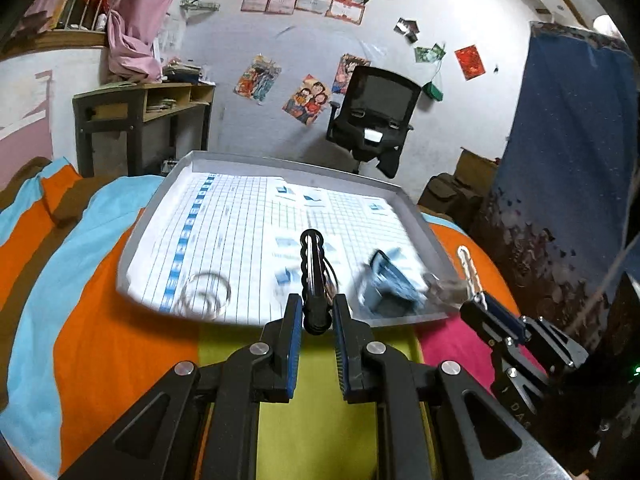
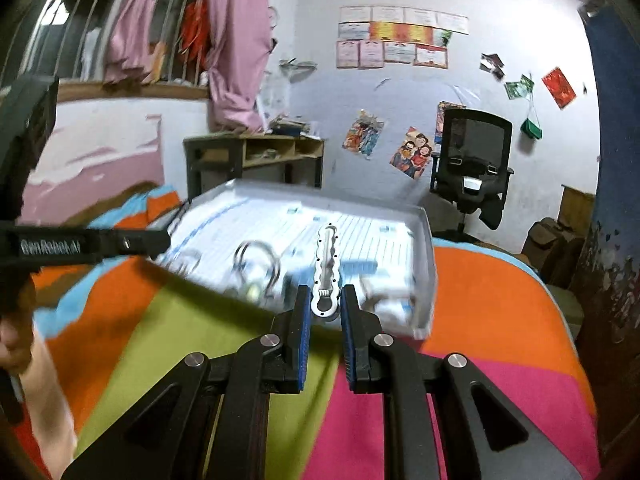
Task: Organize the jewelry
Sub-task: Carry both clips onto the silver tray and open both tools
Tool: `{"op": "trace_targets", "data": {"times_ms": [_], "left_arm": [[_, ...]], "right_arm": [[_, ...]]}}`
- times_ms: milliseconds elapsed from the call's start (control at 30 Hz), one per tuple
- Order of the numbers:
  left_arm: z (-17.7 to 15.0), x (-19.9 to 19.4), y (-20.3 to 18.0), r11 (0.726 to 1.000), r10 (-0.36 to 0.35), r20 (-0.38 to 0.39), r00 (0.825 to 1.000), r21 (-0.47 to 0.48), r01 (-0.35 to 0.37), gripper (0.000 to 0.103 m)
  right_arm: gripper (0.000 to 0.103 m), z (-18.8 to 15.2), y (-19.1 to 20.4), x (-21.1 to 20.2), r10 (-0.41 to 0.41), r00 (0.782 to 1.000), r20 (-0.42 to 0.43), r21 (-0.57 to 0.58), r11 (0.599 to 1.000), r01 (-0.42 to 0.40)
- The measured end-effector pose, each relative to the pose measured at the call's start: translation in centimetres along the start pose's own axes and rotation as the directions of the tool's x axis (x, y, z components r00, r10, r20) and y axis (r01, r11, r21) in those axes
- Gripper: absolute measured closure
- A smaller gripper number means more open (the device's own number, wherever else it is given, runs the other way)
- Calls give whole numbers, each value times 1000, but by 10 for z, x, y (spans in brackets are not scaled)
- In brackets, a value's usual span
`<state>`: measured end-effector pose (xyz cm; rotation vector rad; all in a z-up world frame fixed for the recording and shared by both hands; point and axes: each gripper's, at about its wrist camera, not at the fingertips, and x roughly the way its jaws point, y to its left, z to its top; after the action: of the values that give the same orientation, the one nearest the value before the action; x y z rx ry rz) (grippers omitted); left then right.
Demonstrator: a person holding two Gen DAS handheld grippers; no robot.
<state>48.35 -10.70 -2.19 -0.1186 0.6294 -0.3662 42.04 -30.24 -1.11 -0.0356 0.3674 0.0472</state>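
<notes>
Striped bedding (image 1: 92, 272) in orange, blue, green and pink carries a shallow grey tray (image 1: 420, 216) lined with a printed grid sheet (image 1: 240, 216); behind it stand a wooden desk (image 1: 144, 116) and a black office chair (image 1: 376, 116) against a poster-covered wall.

Working from the left of the tray: a clear ring-shaped bangle (image 1: 204, 294) lies on the sheet near the front edge. Next comes the left gripper (image 1: 316, 312), its blue pads closed on the base of a black wavy hair clip (image 1: 312, 268), which points forward over the sheet with a thin dark loop hanging beside it. Further right, a blurred blue-grey item (image 1: 386, 280) sits on the tray; what it is cannot be told. At the far right the right gripper (image 2: 326, 312) clamps the round end of a silver wavy hair clip (image 2: 329, 264), held above the tray's near right corner. Its own view also shows a metal ring (image 2: 256, 264), blurred, on the sheet to the left.

Both clips seem ready for placing. A good approach would be to lower each one flat onto a bare patch of the sheet, well apart from the bangle and ring, and release only once the clip rests on the paper, since both are pinched at one end and could tip.
</notes>
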Motion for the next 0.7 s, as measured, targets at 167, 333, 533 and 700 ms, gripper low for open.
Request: {"op": "trace_targets", "data": {"times_ms": [167,333,533,700], "left_arm": [[9,45,9,999,51,-83,995,23,-50,88],[4,66,12,998,64,-128,990,25,-61,88],[0,68,14,998,52,-127,991,-33,-57,88],[-3,55,14,995,82,-112,990,-50,-88,76]], "right_arm": [[90,3,-1,57,-18,999,-26,20,1000,18],[90,-7,-7,78,-16,997,-74,54,998,20],[89,-13,-8,80,-25,995,-95,66,997,31],[79,-12,-9,66,-28,997,-77,70,997,34]]}}
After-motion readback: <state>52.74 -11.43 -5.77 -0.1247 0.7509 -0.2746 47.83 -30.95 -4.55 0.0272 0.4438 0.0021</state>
